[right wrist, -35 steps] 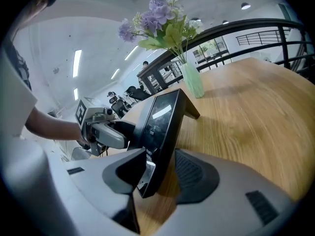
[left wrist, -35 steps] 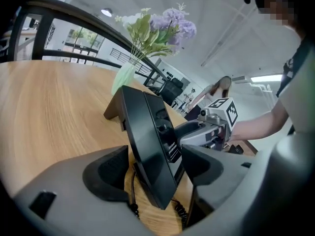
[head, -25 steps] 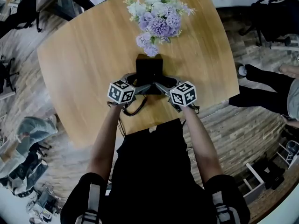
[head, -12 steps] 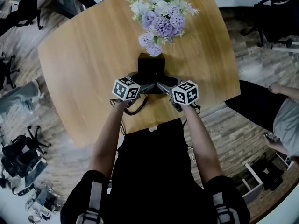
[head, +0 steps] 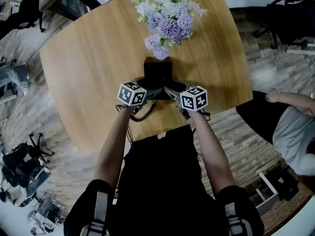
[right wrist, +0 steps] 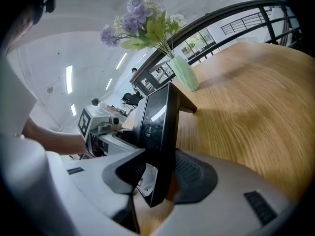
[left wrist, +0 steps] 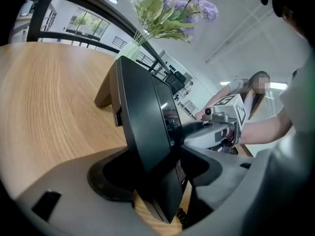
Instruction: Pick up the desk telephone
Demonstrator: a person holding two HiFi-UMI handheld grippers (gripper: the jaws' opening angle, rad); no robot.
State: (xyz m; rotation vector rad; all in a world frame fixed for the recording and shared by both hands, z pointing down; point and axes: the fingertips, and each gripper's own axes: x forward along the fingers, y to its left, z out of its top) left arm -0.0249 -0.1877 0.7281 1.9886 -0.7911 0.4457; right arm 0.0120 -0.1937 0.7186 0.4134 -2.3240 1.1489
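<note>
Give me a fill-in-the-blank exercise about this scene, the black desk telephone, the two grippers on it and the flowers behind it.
1. The black desk telephone stands on a ____ table.
2. ____ grippers are shut on it, the left gripper and the right gripper, one on each side edge.
3. Behind the telephone stands a pale green vase holding white and ____ flowers.

Missing words: wooden; two; purple.

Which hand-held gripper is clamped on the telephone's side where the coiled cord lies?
The left hand-held gripper: the coiled cord loops right beside it, whereas the right hand-held gripper clamps the desk telephone's opposite edge.
</note>
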